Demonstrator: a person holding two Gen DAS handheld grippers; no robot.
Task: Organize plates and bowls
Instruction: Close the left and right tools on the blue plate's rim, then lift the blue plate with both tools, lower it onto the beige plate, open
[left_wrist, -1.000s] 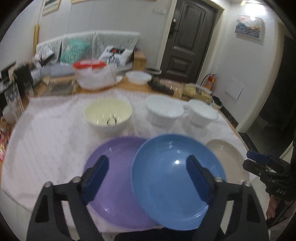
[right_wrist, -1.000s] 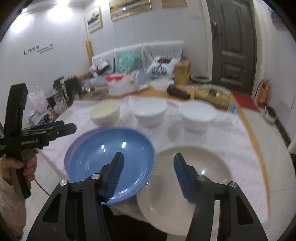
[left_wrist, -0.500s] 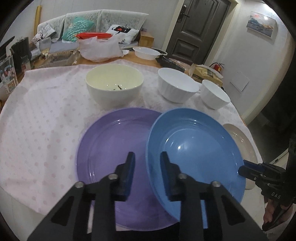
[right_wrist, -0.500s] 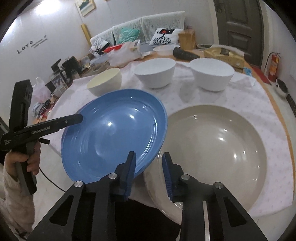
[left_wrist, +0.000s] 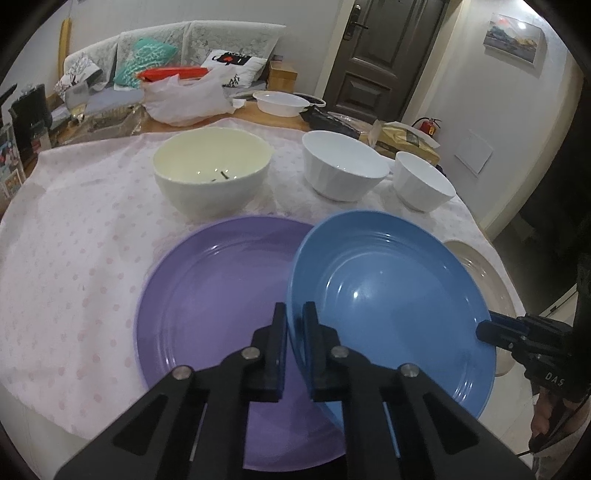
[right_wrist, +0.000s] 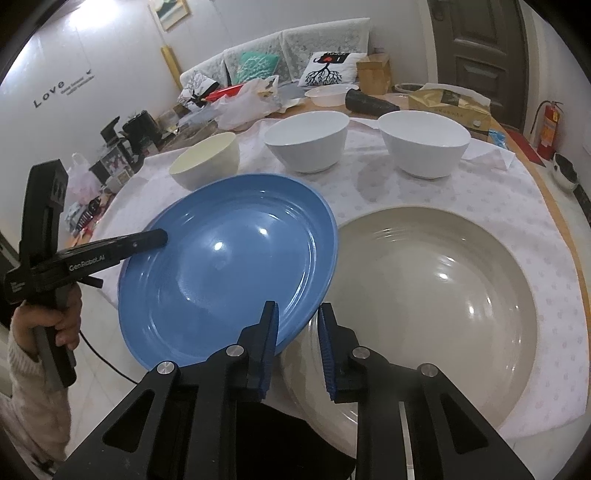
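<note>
A blue plate lies tilted, its left part over a purple plate and its right part over a beige plate. My left gripper is shut on the blue plate's near left rim. My right gripper is shut on the near right rim of the blue plate, just above the beige plate's edge. Behind the plates stand a cream bowl and two white bowls. Each gripper shows in the other's view, the right gripper and the left gripper, at opposite rims.
A dotted pink tablecloth covers the round table. At the back lie a plastic bag, a white dish and a gold packet. The plates overhang the near table edge. A hand holds the left gripper.
Both grippers have come down towards the plates and gone from wide open to shut on opposite rims of the blue plate.
</note>
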